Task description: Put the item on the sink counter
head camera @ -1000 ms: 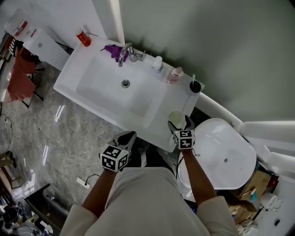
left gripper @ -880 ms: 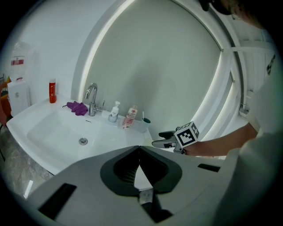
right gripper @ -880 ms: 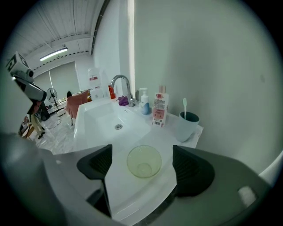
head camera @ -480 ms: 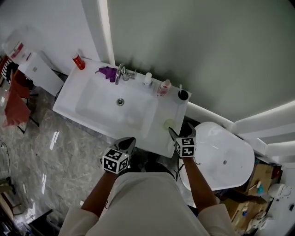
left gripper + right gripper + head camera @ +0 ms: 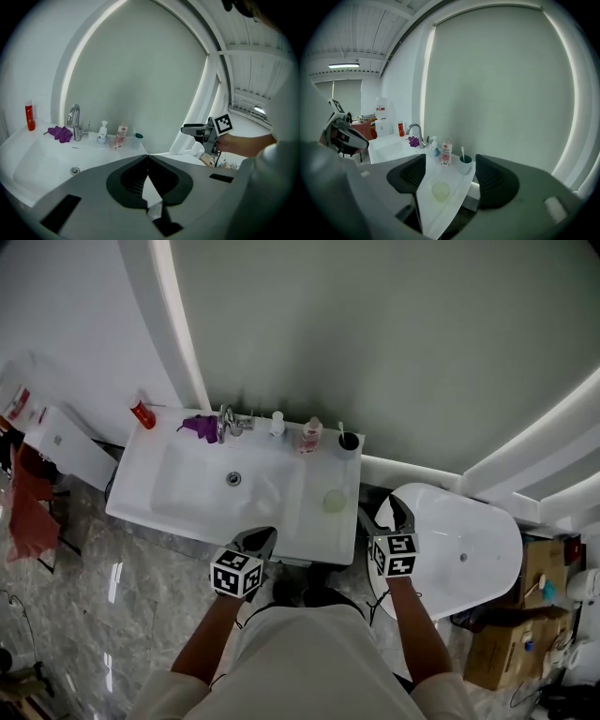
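A pale yellow-green cup (image 5: pixel 334 500) stands upright on the right end of the white sink counter (image 5: pixel 314 538), free of both grippers. The right gripper view shows the cup (image 5: pixel 440 191) on the counter ahead of and below the jaws. My right gripper (image 5: pixel 385 510) hangs off the counter's right edge, over the gap beside the toilet. It is open, its jaws are closing, and nothing is between them. My left gripper (image 5: pixel 261 538) is shut and empty at the counter's front edge.
A faucet (image 5: pixel 225 423), a purple cloth (image 5: pixel 200 425), a red bottle (image 5: pixel 142 414), two pump bottles (image 5: pixel 309 435) and a dark cup with a toothbrush (image 5: pixel 349 441) line the counter's back. A white toilet (image 5: pixel 459 549) stands to the right, with cardboard boxes (image 5: pixel 506 652) beyond it.
My right gripper has drawn back from the cup and to the right, off the counter, leaving the cup standing there. The head view has pulled away from the sink.
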